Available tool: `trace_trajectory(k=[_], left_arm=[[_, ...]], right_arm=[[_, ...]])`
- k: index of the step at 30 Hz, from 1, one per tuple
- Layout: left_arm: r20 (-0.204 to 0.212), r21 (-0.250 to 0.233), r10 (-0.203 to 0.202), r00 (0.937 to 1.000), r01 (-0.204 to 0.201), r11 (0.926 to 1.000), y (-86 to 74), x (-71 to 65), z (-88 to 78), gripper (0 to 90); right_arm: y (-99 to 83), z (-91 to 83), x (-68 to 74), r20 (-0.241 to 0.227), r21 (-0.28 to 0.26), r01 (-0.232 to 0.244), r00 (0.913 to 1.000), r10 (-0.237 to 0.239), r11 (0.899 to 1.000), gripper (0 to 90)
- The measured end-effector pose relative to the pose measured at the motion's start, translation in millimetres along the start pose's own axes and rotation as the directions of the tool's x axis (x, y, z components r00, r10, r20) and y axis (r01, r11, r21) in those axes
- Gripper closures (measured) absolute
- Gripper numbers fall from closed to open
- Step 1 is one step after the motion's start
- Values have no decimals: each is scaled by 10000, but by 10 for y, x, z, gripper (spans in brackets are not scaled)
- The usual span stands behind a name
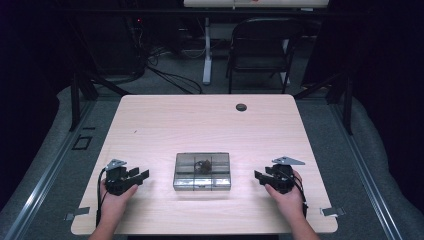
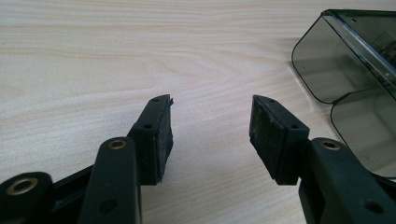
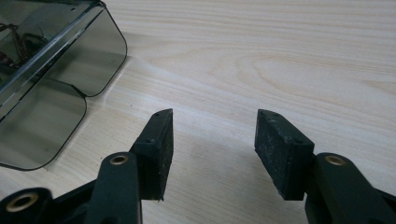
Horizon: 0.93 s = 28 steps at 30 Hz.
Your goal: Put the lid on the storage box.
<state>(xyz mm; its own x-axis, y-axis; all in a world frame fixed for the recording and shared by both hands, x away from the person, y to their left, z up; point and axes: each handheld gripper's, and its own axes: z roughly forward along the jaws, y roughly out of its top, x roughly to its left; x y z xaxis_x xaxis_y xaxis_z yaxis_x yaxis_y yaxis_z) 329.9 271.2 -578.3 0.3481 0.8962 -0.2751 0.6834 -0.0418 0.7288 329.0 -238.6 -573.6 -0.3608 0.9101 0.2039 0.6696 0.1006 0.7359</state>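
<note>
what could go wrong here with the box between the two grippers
1. The box is smooth, clear plastic, so pads closing on its rounded corners might slip.
2. It lies free on the table, apart from both the left hand-held gripper and the right hand-held gripper; a push from one side alone could slide it.
3. Tilting it might shift the small dark parts in one compartment.
</note>
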Motion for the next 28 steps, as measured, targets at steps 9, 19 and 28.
trace_trajectory(k=[9,19,28], left_arm=[[-8,59,66,10000,-66,10000,-4,-15,17,490],[97,175,184,9998,-186,9997,6,-42,11,489],[117,125,134,9998,-136,9998,16,-58,15,487]], right_arm=[[-12,36,94,-203,164,312,9993,-309,9994,466],[-13,42,107,-243,195,324,9992,-319,9993,464],[-18,35,128,-227,180,406,9989,-402,9990,464]])
